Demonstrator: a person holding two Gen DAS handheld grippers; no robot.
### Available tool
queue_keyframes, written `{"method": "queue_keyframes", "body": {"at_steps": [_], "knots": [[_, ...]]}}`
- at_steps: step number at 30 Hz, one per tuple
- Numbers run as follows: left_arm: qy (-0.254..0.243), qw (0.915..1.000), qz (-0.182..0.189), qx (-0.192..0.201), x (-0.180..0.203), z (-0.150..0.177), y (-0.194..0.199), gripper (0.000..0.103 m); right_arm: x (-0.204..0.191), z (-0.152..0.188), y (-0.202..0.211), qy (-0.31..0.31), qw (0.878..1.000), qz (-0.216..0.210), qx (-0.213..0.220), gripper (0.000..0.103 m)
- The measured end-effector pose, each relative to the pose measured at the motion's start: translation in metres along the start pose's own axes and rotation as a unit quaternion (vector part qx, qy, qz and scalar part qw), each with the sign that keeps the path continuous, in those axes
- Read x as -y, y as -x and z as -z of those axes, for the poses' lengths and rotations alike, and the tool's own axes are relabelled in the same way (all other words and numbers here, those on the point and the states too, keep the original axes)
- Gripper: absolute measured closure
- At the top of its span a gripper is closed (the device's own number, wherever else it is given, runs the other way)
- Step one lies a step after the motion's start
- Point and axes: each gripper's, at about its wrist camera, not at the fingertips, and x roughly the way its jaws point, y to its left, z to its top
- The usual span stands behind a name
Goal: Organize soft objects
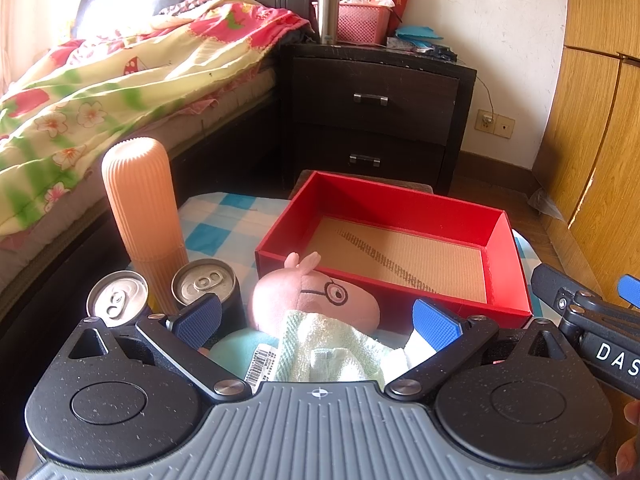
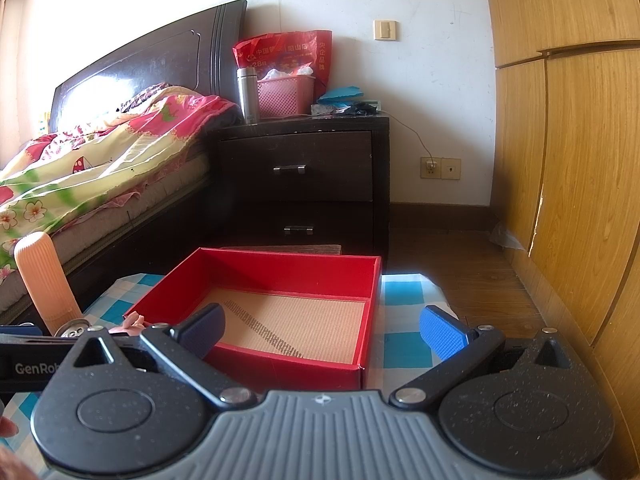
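A pink pig plush (image 1: 316, 300) with glasses lies on the checked cloth just in front of the red box (image 1: 280, 258). A pale green towel (image 1: 320, 344) is draped over its teal body. My left gripper (image 1: 316, 320) is open, with its fingers on either side of the plush and towel and not touching them. The box floor is bare. My right gripper (image 2: 322, 330) is open with nothing in it, above the near wall of the red box (image 2: 288, 368). Only the plush's pink ears (image 2: 134, 322) show in the right wrist view.
Two drink cans (image 1: 118, 298) (image 1: 204, 282) and a tall ribbed peach bottle (image 1: 140, 204) stand left of the plush. The blue-and-white checked cloth (image 1: 224, 216) covers a small table. A bed (image 1: 100, 92) lies to the left, a dark nightstand (image 1: 372, 108) behind, and a wooden wardrobe (image 2: 568, 160) to the right.
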Motion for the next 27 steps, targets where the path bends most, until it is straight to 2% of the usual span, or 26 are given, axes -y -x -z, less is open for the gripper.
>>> {"method": "queue_keyframes", "body": {"at_steps": [5,9,14,17,23,24,25,27], "knots": [[-0.003,0.9997,0.025,-0.005,-0.021,0.005,0.005,0.006,0.007,-0.003,0.001,0.008,1.000,0.002,-0.001,0.018],[0.014,0.9984,0.054,-0.011,-0.037,0.013,0.011,0.006,0.020,-0.004,0.004,0.013,1.000,0.006,-0.009,0.018],[-0.002,0.9946,0.100,-0.025,-0.027,0.016,0.018,0.007,0.028,-0.003,0.003,0.009,1.000,-0.001,-0.026,0.018],[-0.008,0.9902,0.136,-0.028,-0.010,0.019,0.025,0.007,0.030,-0.004,0.005,0.020,1.000,0.005,-0.021,0.018],[-0.092,0.9899,0.104,-0.025,0.038,0.039,0.020,0.010,0.048,-0.008,0.014,-0.001,1.000,0.010,-0.014,0.018],[-0.098,0.9894,0.103,-0.027,0.042,0.043,0.017,0.025,0.051,-0.007,0.015,-0.002,1.000,0.011,-0.016,0.018],[-0.100,0.9887,0.106,-0.033,0.044,0.045,0.013,0.053,0.055,-0.006,0.014,-0.005,1.000,0.010,-0.020,0.018],[-0.078,0.9873,0.121,-0.068,0.040,0.047,0.001,0.080,0.061,-0.005,0.013,-0.015,0.999,0.002,-0.034,0.018]]}}
